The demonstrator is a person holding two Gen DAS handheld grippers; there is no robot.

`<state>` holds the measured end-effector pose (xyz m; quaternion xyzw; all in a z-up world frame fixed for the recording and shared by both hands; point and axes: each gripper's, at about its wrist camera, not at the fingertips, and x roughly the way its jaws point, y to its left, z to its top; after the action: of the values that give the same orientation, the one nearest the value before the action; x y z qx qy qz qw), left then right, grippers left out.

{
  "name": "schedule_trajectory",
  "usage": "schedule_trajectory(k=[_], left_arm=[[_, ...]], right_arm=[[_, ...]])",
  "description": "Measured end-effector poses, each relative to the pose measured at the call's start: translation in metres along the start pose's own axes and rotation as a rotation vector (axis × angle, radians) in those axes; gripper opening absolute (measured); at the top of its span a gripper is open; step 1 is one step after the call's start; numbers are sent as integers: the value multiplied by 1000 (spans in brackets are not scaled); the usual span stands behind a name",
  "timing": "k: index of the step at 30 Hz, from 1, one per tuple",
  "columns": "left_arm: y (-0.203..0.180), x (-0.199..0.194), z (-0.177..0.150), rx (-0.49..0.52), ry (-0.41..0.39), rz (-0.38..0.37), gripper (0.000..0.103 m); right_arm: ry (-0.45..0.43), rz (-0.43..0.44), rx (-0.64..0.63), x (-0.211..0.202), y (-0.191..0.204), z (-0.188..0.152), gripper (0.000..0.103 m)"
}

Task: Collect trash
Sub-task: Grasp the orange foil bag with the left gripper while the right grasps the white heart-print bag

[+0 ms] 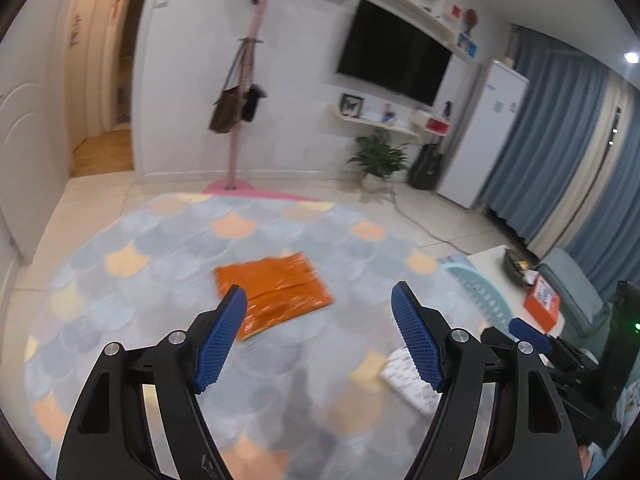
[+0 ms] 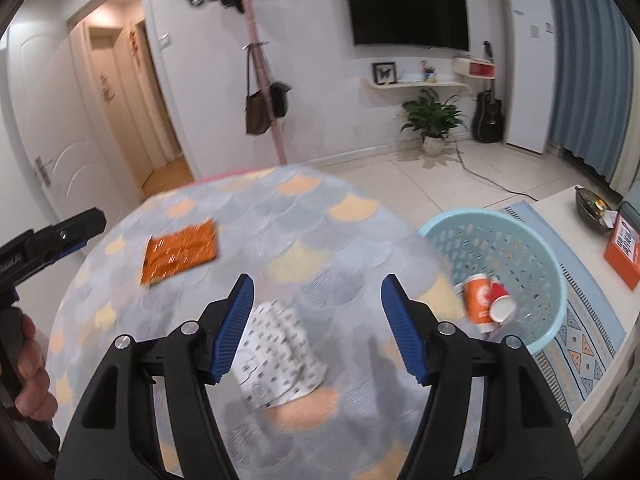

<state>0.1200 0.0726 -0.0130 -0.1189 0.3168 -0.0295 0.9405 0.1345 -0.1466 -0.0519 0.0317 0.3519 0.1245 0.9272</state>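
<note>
Hovering over the rug, both hand-held grippers empty

Hovering above the round scale-pattern rug (image 1: 168, 240), the left hand-held gripper (image 1: 316, 300) has its blue pads spread apart with nothing between them. Landmark for everything below: that rug.

- Orange foil wrapper (image 1: 276, 284): flat on the rug, near its middle, just ahead of the left hand-held gripper's left pad in the left wrist view. Untouched.
- White patterned paper bag (image 2: 280, 356): lying on the rug, nearer its right side, below and between the right hand-held gripper's fingers in the right wrist view. Pads not on it.
- Right hand-held gripper (image 2: 316, 292): jaws apart, nothing clamped.
- Light blue perforated basket (image 2: 532, 240): on the floor just off the rug's right edge. Inside it: an orange paper cup (image 2: 478, 300) and a red paper cup (image 2: 500, 300), both on their sides, touching.
- Low white surface (image 2: 576, 208): beyond the basket, further right of the rug, carrying an orange box (image 2: 624, 252) and a dark bowl (image 2: 592, 204).
- Pink coat stand (image 1: 240, 120): at the rug's far edge, bags hanging on it.
- A person's hand (image 2: 32, 368) holds the left hand-held gripper's grip, over the rug's left edge in the right wrist view.

Both views are motion-blurred.
</note>
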Motion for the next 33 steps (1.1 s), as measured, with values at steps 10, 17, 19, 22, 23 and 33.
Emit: schedule_trajectory(k=[10, 17, 19, 22, 23, 33], left_arm=[[43, 29, -27, -59, 151, 68, 71], [43, 57, -19, -42, 172, 89, 73], [47, 66, -11, -51, 176, 101, 73], [47, 78, -3, -13, 194, 111, 73], [47, 82, -2, -9, 206, 117, 73], [40, 104, -6, 30, 231, 142, 46]], right_arm=[[68, 83, -76, 7, 9, -31, 63], [95, 79, -75, 0, -4, -42, 72], [97, 60, -81, -2, -9, -45, 75], [116, 65, -61, 2, -16, -44, 77], [125, 76, -46, 5, -19, -43, 78], [223, 120, -38, 43, -3, -35, 77]])
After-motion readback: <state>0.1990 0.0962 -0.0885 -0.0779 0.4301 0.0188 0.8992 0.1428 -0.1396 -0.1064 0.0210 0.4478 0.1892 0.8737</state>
